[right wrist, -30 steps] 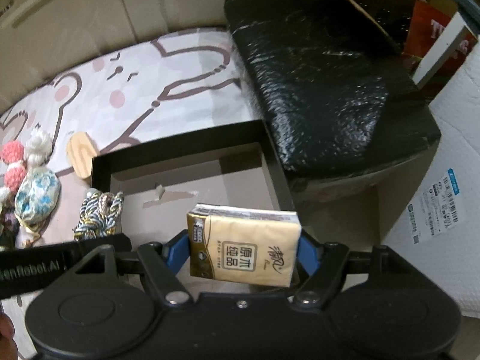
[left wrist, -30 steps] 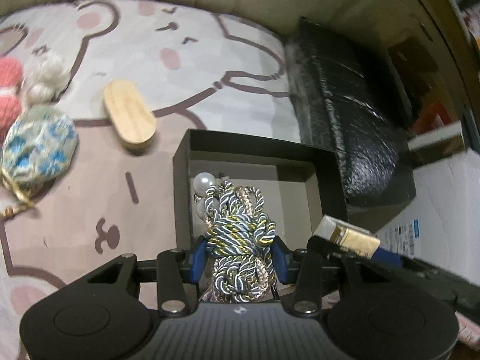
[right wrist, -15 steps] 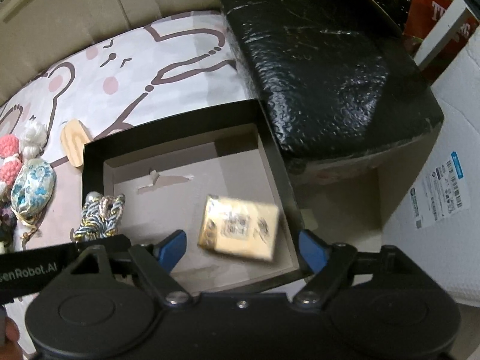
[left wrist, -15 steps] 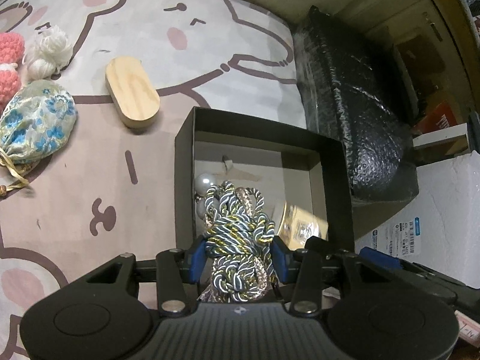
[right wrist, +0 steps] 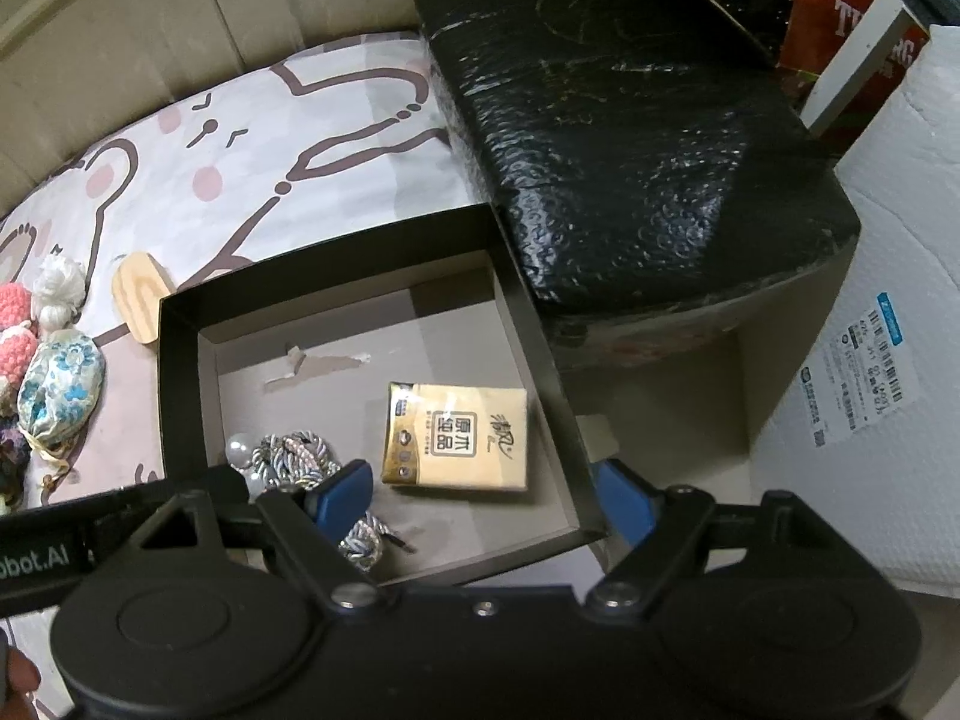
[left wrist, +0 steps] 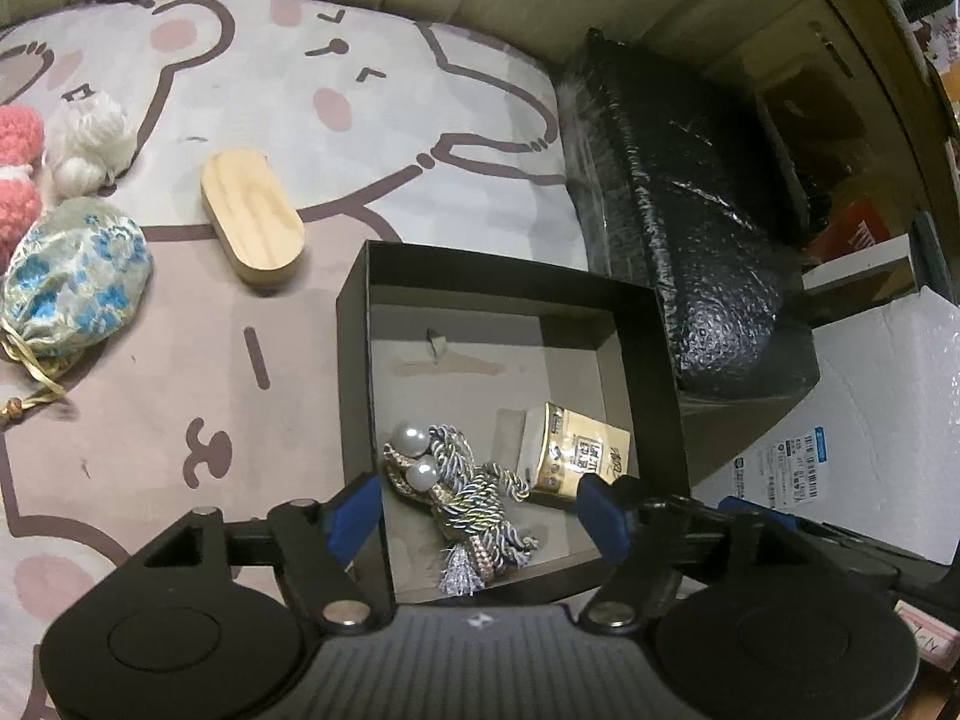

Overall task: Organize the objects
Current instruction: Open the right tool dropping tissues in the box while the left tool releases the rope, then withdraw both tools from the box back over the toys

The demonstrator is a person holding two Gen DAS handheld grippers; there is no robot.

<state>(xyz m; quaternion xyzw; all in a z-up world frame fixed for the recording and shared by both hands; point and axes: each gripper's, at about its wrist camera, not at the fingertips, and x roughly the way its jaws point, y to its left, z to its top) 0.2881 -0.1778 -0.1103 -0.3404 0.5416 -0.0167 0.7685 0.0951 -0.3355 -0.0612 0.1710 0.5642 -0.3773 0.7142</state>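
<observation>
The left gripper [left wrist: 480, 510] hangs over the black box [left wrist: 354, 360] at lower centre of its view, jaws opening, the braided cord with pearls [left wrist: 462, 492] lying loose on the box floor between them, untouched. The right gripper [right wrist: 486, 495] stands wide apart and empty low in its frame above the same box, where the tissue pack [right wrist: 459, 435] lies flat. Left of the box, on the bear-print mat [left wrist: 210, 372], rest a wooden oval [left wrist: 252, 216] and a floral pouch [left wrist: 75, 279].

A black bubble-wrapped parcel [right wrist: 630, 138] lies beside a white foam block [right wrist: 888, 276].
</observation>
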